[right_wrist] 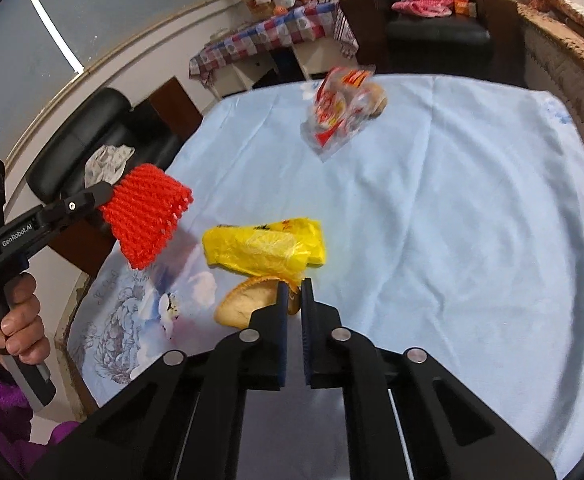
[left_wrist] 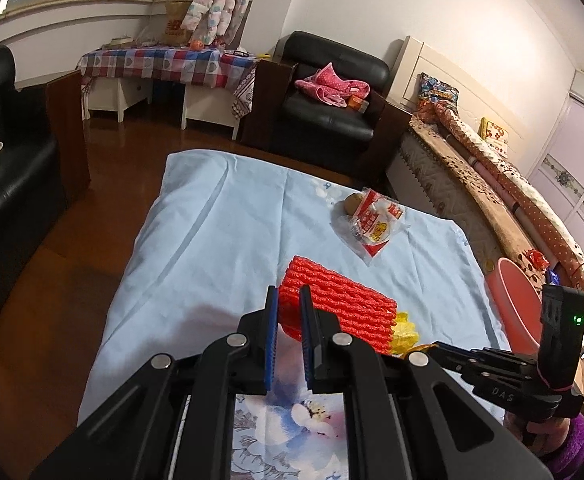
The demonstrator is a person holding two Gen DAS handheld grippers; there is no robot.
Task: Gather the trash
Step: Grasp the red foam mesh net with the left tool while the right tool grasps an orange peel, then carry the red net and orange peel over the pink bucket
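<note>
My left gripper (left_wrist: 289,294) is shut on a red foam fruit net (left_wrist: 343,308) and holds it above the blue tablecloth (left_wrist: 220,248); the net also shows in the right wrist view (right_wrist: 148,216). My right gripper (right_wrist: 295,286) is nearly shut on the edge of an orange peel (right_wrist: 248,300), just below a yellow plastic bag (right_wrist: 268,246). A clear red-printed wrapper (right_wrist: 339,108) with a brown fruit lies at the far side; it shows in the left wrist view (left_wrist: 371,220) too.
A pink bin (left_wrist: 511,304) stands to the right of the table beside a bed (left_wrist: 491,184). Black armchairs (left_wrist: 331,96) and a checked-cloth table (left_wrist: 152,62) stand beyond. Wooden floor (left_wrist: 104,184) lies to the left.
</note>
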